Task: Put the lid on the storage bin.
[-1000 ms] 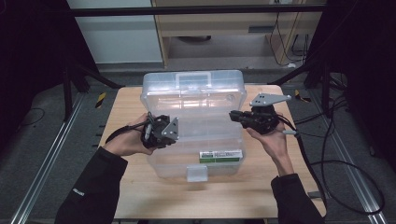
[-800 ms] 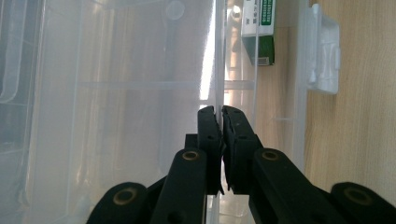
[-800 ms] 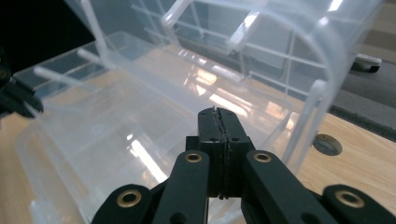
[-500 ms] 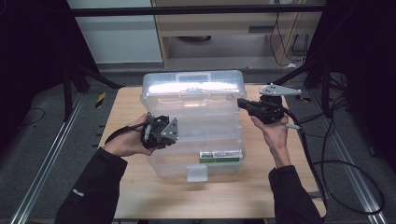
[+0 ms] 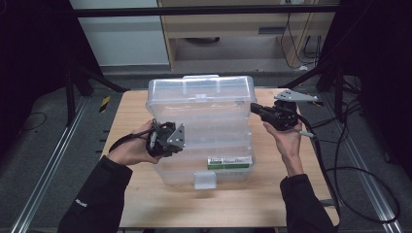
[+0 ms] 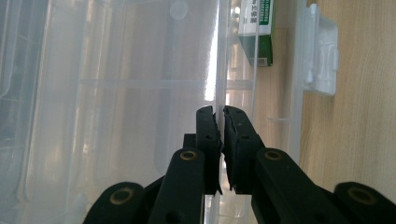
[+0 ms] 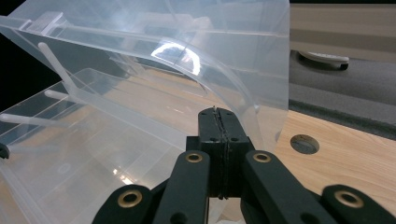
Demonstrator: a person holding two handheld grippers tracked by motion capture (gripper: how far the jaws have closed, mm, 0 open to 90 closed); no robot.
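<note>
A clear plastic storage box sits on the wooden table, its lid swung up at the back. My left gripper is at the box's left side. In the left gripper view it is shut on the thin clear wall; the jaws have just eased open slightly with the wall still between them. My right gripper is at the lid's right edge. In the right gripper view it is shut on that edge of the tilted lid. A green and white carton lies inside near the front.
The box's white front latch hangs over the table near the person's side. A round hole marks the tabletop by the right gripper. Cables trail off the table's right edge. A cabinet stands beyond the table.
The right gripper has risen and drawn slightly back to the right, and the lid has tilted up with it. The left hand has kept still.
</note>
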